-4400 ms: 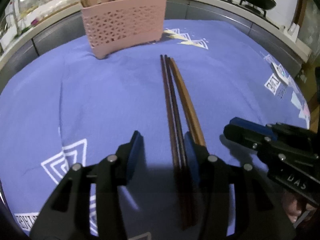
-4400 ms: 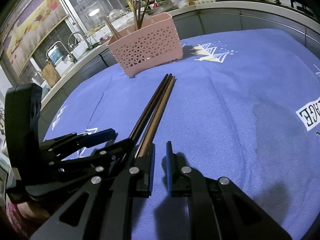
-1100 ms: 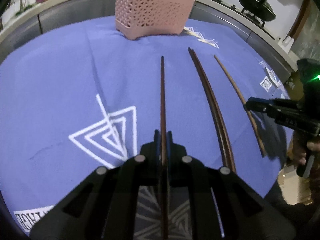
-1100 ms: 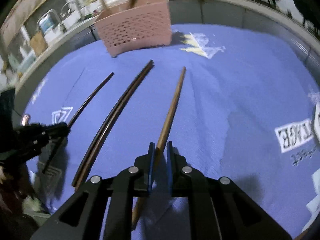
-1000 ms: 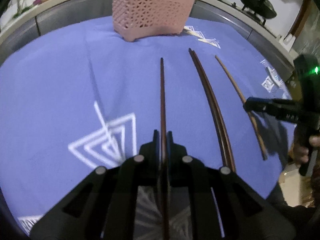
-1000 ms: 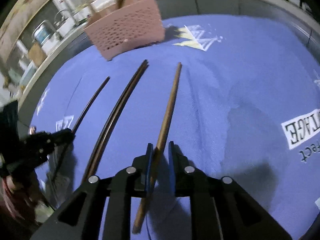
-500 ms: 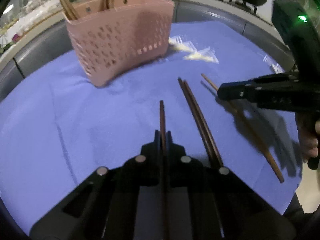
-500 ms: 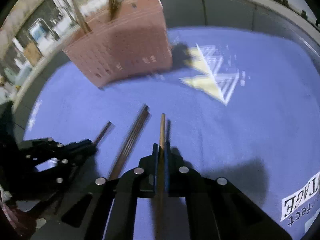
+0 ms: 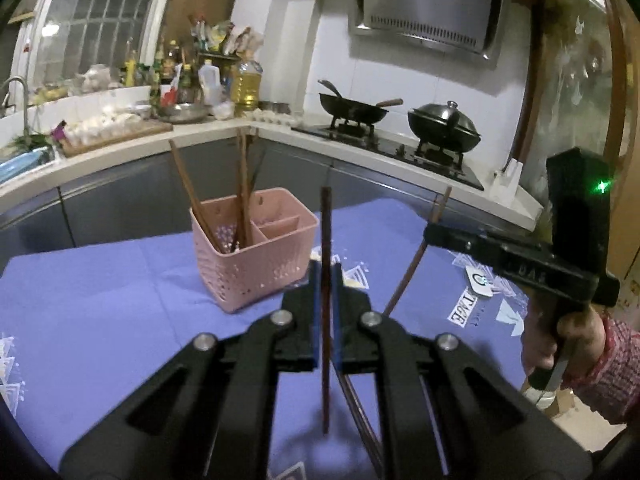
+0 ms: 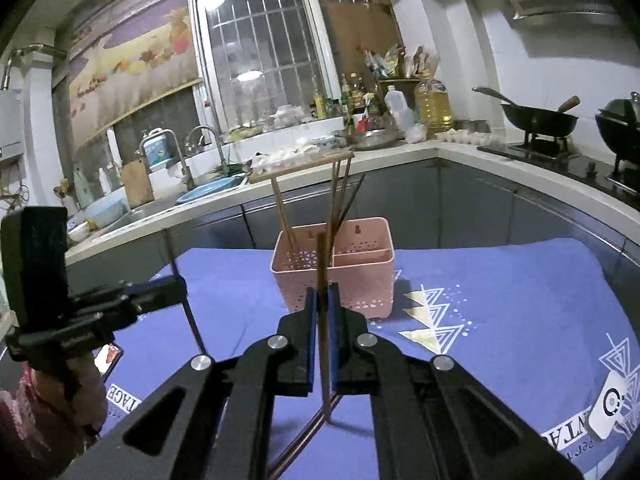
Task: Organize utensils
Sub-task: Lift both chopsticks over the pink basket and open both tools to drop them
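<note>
My left gripper is shut on a dark brown chopstick held upright above the blue cloth. My right gripper is shut on a lighter brown chopstick, also upright. A pink perforated basket with two compartments stands ahead in both views; several chopsticks lean in its left compartment. The right gripper shows at the right of the left wrist view, the left gripper at the left of the right wrist view. A remaining pair of chopsticks lies on the cloth below.
The blue patterned cloth covers the table. A kitchen counter with bottles, a sink and a stove with two black woks runs behind. White tags lie on the cloth at the right.
Both grippers have lifted their chopsticks off the cloth and tipped them from lying flat to upright, closer to the pink basket. The pair between them stays on the cloth.
</note>
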Motion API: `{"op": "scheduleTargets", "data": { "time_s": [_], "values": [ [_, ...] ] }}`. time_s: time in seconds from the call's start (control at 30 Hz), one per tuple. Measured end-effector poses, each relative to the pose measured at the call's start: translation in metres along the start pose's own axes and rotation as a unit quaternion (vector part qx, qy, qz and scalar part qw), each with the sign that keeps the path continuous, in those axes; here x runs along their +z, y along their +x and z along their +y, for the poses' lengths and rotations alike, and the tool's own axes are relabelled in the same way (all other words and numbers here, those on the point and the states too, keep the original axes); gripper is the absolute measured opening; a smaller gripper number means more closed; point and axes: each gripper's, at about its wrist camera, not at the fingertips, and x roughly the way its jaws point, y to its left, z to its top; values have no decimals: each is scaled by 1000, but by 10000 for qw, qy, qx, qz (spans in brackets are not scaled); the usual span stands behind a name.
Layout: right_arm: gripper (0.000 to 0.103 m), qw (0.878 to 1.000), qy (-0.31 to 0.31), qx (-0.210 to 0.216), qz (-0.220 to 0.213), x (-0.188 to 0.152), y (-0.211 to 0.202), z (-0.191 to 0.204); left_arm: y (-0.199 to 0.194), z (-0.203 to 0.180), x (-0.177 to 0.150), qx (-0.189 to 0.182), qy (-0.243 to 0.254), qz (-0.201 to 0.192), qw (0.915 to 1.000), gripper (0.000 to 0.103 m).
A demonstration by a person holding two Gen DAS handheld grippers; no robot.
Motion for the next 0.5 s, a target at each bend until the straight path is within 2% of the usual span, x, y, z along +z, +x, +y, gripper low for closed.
{"op": "scheduleTargets", "data": {
  "time_s": [0.23, 0.33, 0.5],
  "values": [
    [6, 9999, 107, -10, -31, 15, 8, -5, -4, 5, 13, 114, -14, -121, 9999, 5],
    [6, 9998, 99, 42, -142, 29, 2, -3, -15, 12, 35, 47, -87, -377, 9992, 5],
    [6, 9991, -85, 104, -401, 82, 11, 9, -29, 28, 99, 72, -244, -946, 9952, 5]
  ]
}}
